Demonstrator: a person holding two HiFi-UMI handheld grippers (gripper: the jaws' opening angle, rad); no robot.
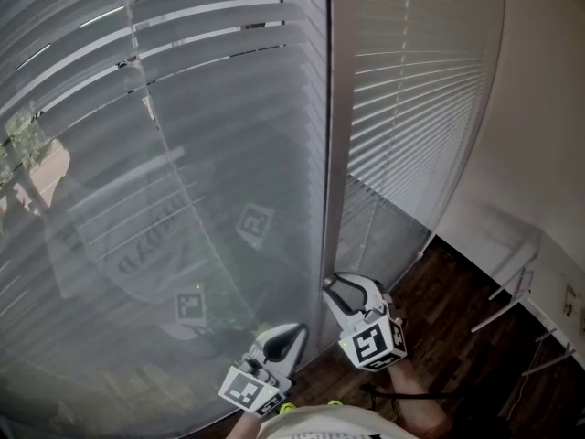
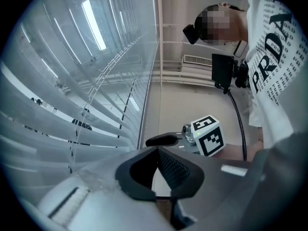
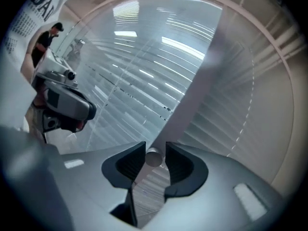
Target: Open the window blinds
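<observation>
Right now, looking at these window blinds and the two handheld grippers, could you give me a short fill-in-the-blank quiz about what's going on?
1. The grey rod has its round end ____ the fingers of the right gripper.
2. The left gripper holds nothing, its fingers pressed ____.
3. The blinds have slats that run ____.

Missing words: between; together; horizontally.
</observation>
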